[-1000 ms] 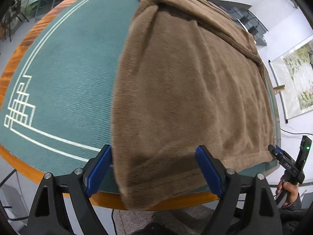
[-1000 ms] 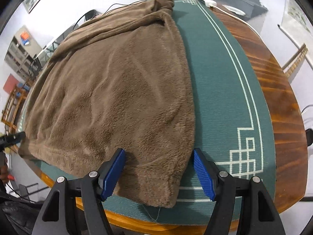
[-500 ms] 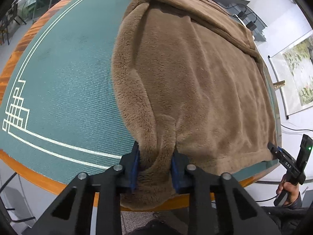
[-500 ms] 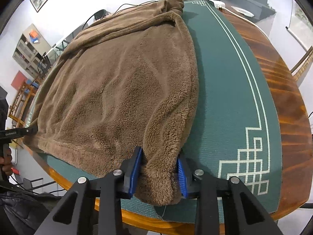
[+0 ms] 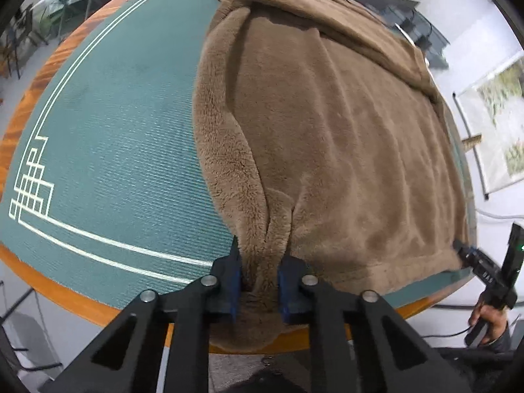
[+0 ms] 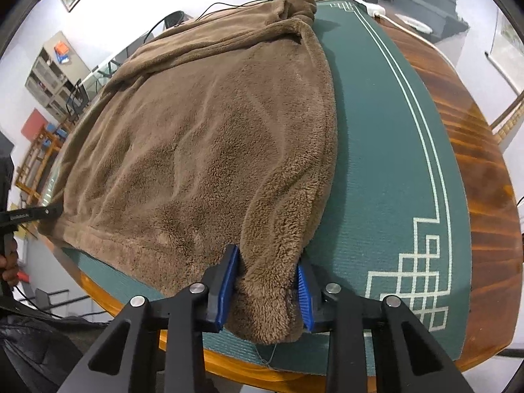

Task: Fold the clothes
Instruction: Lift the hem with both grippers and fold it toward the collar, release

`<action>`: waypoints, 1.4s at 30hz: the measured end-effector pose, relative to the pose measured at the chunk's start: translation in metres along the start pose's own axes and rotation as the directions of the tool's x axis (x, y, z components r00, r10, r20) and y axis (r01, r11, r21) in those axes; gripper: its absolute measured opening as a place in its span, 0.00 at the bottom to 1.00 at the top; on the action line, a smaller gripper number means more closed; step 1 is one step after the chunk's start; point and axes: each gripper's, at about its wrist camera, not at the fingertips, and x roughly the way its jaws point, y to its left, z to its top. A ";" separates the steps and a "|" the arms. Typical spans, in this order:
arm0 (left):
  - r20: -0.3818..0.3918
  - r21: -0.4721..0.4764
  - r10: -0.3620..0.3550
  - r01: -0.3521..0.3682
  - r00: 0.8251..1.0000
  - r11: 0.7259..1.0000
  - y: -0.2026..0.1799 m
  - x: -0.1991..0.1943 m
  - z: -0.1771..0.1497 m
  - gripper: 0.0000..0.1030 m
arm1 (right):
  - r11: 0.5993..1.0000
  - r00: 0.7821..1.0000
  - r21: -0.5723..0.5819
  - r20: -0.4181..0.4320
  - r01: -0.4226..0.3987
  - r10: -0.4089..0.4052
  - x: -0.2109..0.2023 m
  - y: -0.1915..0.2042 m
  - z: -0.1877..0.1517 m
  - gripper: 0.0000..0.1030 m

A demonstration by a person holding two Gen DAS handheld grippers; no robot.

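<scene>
A brown fleece garment (image 5: 344, 137) lies spread over a green mat (image 5: 108, 150) on a round wooden table. My left gripper (image 5: 258, 278) is shut on the garment's near left corner at the table's front edge, the fabric bunched between its blue pads. In the right wrist view the same garment (image 6: 209, 137) fills the left half. My right gripper (image 6: 267, 286) is shut on its near right corner. The right gripper also shows at the right edge of the left wrist view (image 5: 481, 267), and the left gripper at the left edge of the right wrist view (image 6: 29, 214).
The mat (image 6: 393, 170) has a white line border and a key-pattern corner. The wooden table rim (image 6: 484, 150) runs round it. A power strip with cables (image 6: 366, 3) lies at the far edge. Shelves and chairs stand beyond the table.
Both grippers were open astride the garment's near corners a second ago. They have closed on the fabric and pulled each corner up into a bunched ridge.
</scene>
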 end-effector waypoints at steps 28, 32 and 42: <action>0.389 0.055 -0.167 0.158 0.906 0.986 -0.016 -0.150 0.227 0.16 | 0.987 0.898 -0.028 0.412 -0.157 0.155 -0.120 0.029 0.238 0.22; 0.380 0.035 -0.156 0.155 0.912 0.987 -0.012 -0.128 0.278 0.16 | 0.991 0.893 0.022 0.437 -0.134 0.111 -0.097 0.030 0.293 0.22; 0.268 0.001 -0.048 0.049 0.962 0.999 0.007 -0.029 0.376 0.16 | 0.990 0.919 0.142 0.391 -0.014 -0.044 -0.002 0.019 0.399 0.15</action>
